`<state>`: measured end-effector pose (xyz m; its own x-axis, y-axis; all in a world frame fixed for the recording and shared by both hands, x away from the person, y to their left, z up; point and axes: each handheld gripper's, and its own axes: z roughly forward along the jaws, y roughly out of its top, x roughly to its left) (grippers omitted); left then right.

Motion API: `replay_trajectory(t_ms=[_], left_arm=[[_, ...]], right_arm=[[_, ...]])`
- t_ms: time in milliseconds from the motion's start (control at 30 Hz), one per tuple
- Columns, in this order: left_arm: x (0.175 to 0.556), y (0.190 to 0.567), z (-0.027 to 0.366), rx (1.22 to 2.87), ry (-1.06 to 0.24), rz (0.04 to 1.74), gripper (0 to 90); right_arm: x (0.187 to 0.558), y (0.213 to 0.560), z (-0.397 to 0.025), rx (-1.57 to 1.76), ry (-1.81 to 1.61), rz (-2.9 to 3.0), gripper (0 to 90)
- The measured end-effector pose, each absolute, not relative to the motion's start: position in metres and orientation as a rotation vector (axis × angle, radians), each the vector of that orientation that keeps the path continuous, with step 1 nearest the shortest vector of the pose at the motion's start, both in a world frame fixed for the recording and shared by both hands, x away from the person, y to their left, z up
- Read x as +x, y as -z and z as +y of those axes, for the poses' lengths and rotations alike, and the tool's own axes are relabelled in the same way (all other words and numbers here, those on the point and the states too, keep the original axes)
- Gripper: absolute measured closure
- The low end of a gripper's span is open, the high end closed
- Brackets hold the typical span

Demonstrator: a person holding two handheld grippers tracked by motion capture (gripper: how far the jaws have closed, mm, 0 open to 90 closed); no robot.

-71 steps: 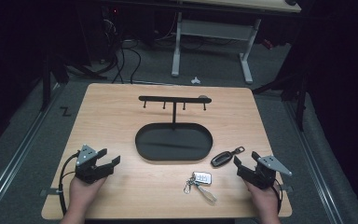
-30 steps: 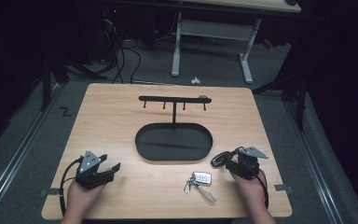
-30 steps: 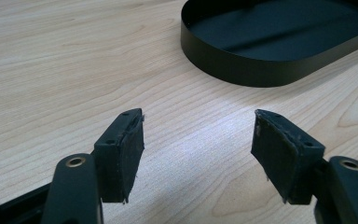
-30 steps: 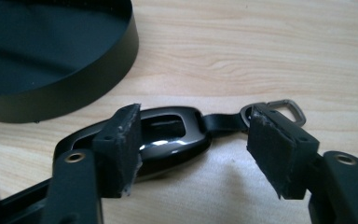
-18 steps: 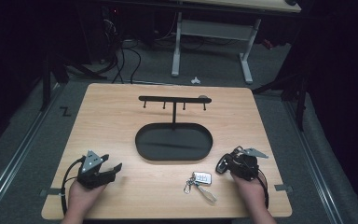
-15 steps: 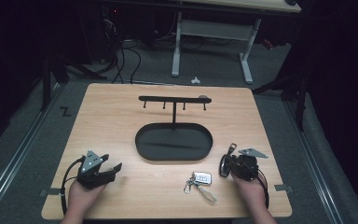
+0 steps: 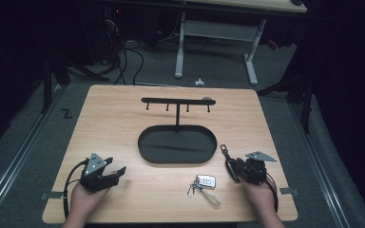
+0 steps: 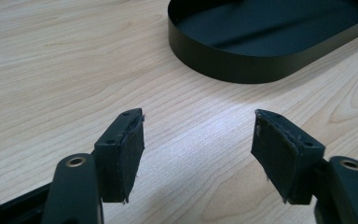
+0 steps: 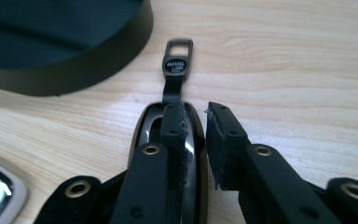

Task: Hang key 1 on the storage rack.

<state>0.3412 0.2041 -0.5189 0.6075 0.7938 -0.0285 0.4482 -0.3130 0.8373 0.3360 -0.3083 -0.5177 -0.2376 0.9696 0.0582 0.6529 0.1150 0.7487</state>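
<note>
Tabletop of pale wood runs bare toward its near and left edges, leaving free room around my left gripper, whose jaws stand wide apart over nothing. Grey floor and desk legs lie beyond. Just right of the black oval tray, my right gripper clamps the dark key fob, lying flat beside the silver keys.
</note>
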Motion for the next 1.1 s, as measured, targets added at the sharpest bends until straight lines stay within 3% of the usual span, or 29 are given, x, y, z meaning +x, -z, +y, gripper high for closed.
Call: replay_trajectory(t_ms=[133,300,433,533,600,1100], left_arm=[[0.343,0.518,0.2,1.965,-0.497,0.973,34.7],[0.346,0.517,0.195,1.961,-0.495,0.956,34.7],[0.347,0.517,0.193,1.964,-0.494,0.949,34.7],[0.348,0.517,0.19,1.971,-0.487,0.938,34.7],[0.349,0.517,0.188,1.976,-0.484,0.935,34.7],[0.362,0.516,0.171,1.975,-0.456,0.893,34.6]], right_arm=[[0.328,0.511,-0.307,1.531,-0.981,1.935,65.7],[0.315,0.511,-0.296,1.468,-0.992,2.005,62.9],[0.314,0.516,-0.289,1.454,-0.952,2.039,65.2],[0.316,0.52,-0.29,1.476,-0.916,2.057,77.1],[0.315,0.519,-0.294,1.489,-0.927,2.067,79.0],[0.276,0.516,-0.33,1.524,-0.925,2.075,79.1]])
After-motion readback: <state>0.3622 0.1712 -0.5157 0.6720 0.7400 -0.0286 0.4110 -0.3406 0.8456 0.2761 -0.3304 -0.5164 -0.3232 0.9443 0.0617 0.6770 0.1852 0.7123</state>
